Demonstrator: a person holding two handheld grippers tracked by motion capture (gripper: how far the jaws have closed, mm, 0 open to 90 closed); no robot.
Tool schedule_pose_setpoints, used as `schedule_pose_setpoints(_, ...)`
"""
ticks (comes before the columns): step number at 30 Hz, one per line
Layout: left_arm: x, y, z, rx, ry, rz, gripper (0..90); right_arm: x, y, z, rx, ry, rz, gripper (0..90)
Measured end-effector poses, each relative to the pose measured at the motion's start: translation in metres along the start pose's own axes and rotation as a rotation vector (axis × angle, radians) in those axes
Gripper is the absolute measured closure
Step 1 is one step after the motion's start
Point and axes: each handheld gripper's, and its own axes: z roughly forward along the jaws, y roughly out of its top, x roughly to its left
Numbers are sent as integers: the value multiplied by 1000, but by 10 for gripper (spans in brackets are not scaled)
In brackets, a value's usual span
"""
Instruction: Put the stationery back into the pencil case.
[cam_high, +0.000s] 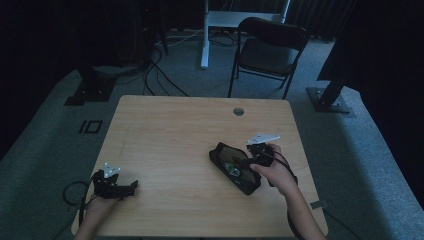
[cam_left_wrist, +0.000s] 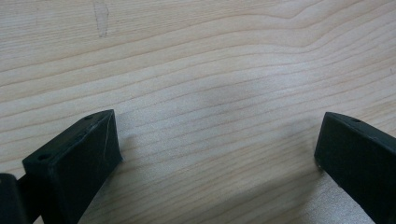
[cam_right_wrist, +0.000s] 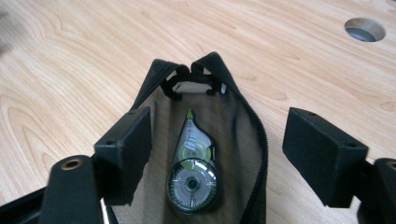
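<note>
No writing can be read on the correction tape dispenser (cam_right_wrist: 192, 172), a clear teardrop shell with green wheels. It lies inside the open black fabric pouch (cam_right_wrist: 250, 126) at four o'clock on the wooden table (cam_high: 170, 135), between the right gripper (cam_right_wrist: 217, 154)'s wide jaws, untouched. Left gripper (cam_left_wrist: 217, 149) gapes wide over bare wood at seven o'clock

light wooden table (cam_high: 165, 135), open black pouch (cam_high: 220, 152) on it
</note>
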Motion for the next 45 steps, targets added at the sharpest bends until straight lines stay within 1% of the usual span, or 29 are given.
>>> schedule_pose_setpoints(1,0,0,0,0,0,0,2,0,0,-1,-4,-3,7,215)
schedule_pose_setpoints(5,0,0,0,0,0,0,2,-2,-2,-5,-17,-15,5,210)
schedule_pose_setpoints(11,0,0,0,0,0,0,2,-6,-6,-8,-45,-24,27,207)
schedule_pose_setpoints(13,0,0,0,0,0,0,2,-11,-10,-11,-68,-25,45,194)
schedule_pose_setpoints(15,0,0,0,0,0,0,2,-14,-13,-12,-78,-38,51,194)
schedule_pose_setpoints(20,0,0,0,0,0,0,2,-22,-21,-15,-106,-60,85,187)
schedule_pose_setpoints(21,0,0,0,0,0,0,2,-24,-23,-16,-110,-69,87,187)
schedule_pose_setpoints(22,0,0,0,0,0,0,2,-24,-23,-16,-110,-69,87,187)
schedule_pose_setpoints(23,0,0,0,0,0,0,2,-26,-24,-16,-111,-81,91,187)
schedule_pose_setpoints(25,0,0,0,0,0,0,2,-32,-30,-17,-129,-107,120,187)
schedule_pose_setpoints(28,0,0,0,0,0,0,2,-39,-36,-17,-134,-125,138,187)
schedule_pose_setpoints(31,0,0,0,0,0,0,2,-45,-42,-16,-138,-154,151,187)
schedule_pose_setpoints(33,0,0,0,0,0,0,2,-50,-47,-15,-146,-179,175,187)
schedule_pose_setpoints(34,0,0,0,0,0,0,2,-50,-47,-15,-146,-179,175,187)
schedule_pose_setpoints(35,0,0,0,0,0,0,2,-53,-50,-14,-140,-183,187,187)
schedule_pose_setpoints(36,0,0,0,0,0,0,2,-57,-55,-12,-135,-199,208,187)
schedule_pose_setpoints(38,0,0,0,0,0,-1,2,-61,-60,-9,-131,-208,225,187)
schedule_pose_setpoints(40,0,0,0,0,0,-1,2,-65,-66,-5,-124,-236,237,187)
schedule_pose_setpoints(43,0,0,0,0,0,0,2,-72,-75,0,-115,-262,279,175)
schedule_pose_setpoints(45,0,0,0,-1,0,0,2,-75,-82,2,-108,-284,294,174)
